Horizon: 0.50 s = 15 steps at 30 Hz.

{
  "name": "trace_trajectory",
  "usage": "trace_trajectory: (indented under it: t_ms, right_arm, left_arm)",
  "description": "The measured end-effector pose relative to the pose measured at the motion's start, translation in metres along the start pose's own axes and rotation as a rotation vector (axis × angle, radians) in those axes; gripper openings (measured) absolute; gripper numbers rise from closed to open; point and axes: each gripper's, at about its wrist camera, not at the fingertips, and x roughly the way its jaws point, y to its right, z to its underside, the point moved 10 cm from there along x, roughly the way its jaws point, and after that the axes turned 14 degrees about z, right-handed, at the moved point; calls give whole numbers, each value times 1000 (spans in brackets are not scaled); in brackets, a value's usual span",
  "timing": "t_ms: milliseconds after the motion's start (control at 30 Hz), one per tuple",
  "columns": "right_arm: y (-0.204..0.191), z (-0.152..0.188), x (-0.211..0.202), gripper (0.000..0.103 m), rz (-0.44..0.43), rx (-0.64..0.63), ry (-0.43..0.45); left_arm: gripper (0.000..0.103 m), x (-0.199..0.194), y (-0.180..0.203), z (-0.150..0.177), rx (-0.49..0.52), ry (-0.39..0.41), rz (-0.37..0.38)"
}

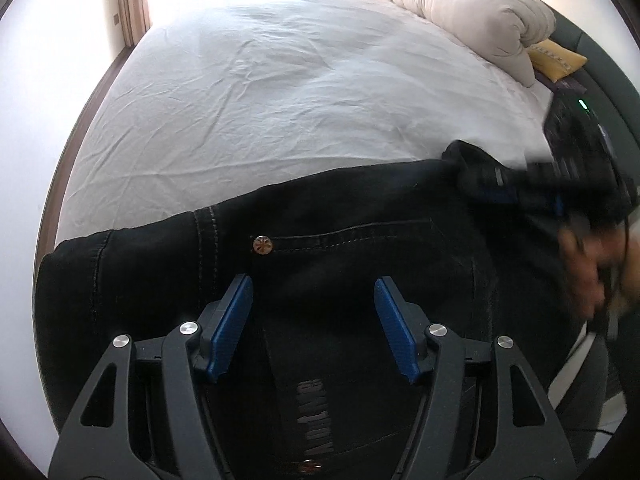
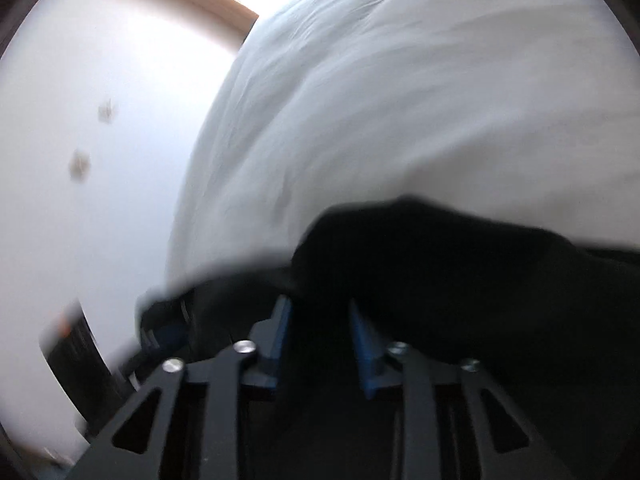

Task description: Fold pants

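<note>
Black pants [image 1: 320, 240] lie across the lower half of the left-wrist frame, on the near edge of a white bed sheet [image 1: 280, 80]; a rivet and pocket seam show at centre.

Left gripper [image 1: 314, 296], lower centre: jaws apart over the denim, nothing pinched.

Right gripper [image 2: 320, 312], seen blurred at right of the left-wrist frame and from its own camera: jaws narrowed with dark cloth bunched between them. Whether the pads actually press it cannot be told.

Step, as judged: taking hold of one end for a fold. Next calls for a confirmed pinch, then a lift across.

Hidden: the legs' full run, cut off at right; a person's hand [image 1: 588, 264] smeared.
</note>
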Motion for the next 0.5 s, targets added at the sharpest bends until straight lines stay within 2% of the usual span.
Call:
trace_trajectory:
  t_ms: [33,100,167,233,267,300,333,367,433,467,500]
  right_arm:
    - [8,-14,-2,17,-4,44,33]
    - [37,-40,-7,13,74,120,127]
    - [55,-45,-19,15,133,181,147]
    - [45,-35,-50,19,80,130,183]
    - [41,-29,-63,28,77,103,209]
    - [32,-23,-76,47,85,77,242]
    - [42,-7,-89,54,117,67,262]
    - [55,6,-95,57,142,92,268]
    - [99,42,-98,57,156,222,228]
    - [123,60,-100,50,167,282,202]
    - [139,75,-105,27,135,322,211]
  left_arm:
    - [62,0,-1,0,-1,14,8]
    - [62,1,-4,0,7,28,11]
    - [62,0,-2,0,22,27,-1]
    - [62,-6,0,0,22,39,-8]
    - [62,-9,0,-1,17,45,-16]
    - [62,-12,0,-1,13,50,-25]
    - [62,-11,-1,-1,15,44,-39]
    - [62,-8,-2,0,19,39,-49]
    - [62,-4,-2,1,40,34,-74]
    - [62,-2,-2,1,52,35,-83]
    - [62,-2,-2,1,63,36,-89]
